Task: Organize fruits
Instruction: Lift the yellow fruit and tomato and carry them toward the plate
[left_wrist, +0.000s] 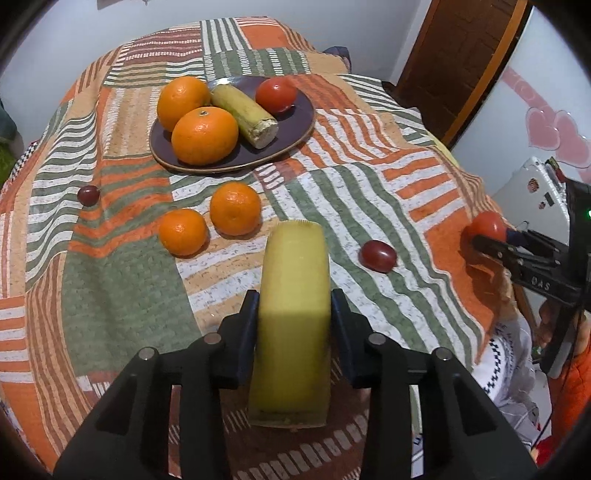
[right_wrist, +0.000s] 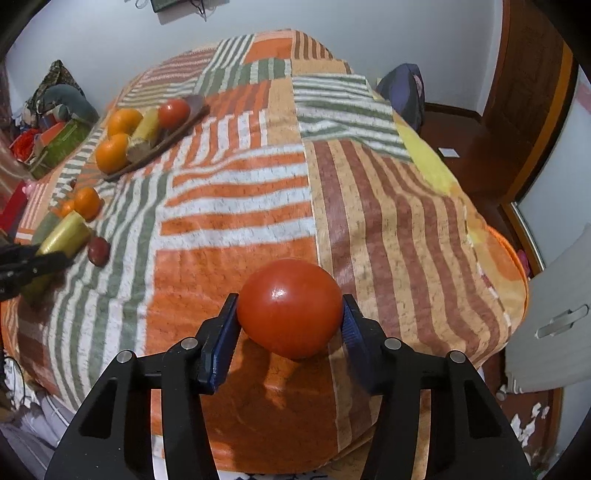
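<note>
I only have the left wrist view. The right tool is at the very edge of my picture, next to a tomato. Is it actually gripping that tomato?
Observer: Yes. In the right wrist view the right tool has both blue pads pressed against the sides of the tomato.
Operator: Is the tomato off the blanket yet?
Observer: I cannot tell. Its shadow lies on the blanket directly under it, with no clear gap.
Operator: Is there anything on the floor past that side of the bed?
Observer: A small white square lies on the dark floor.
</note>
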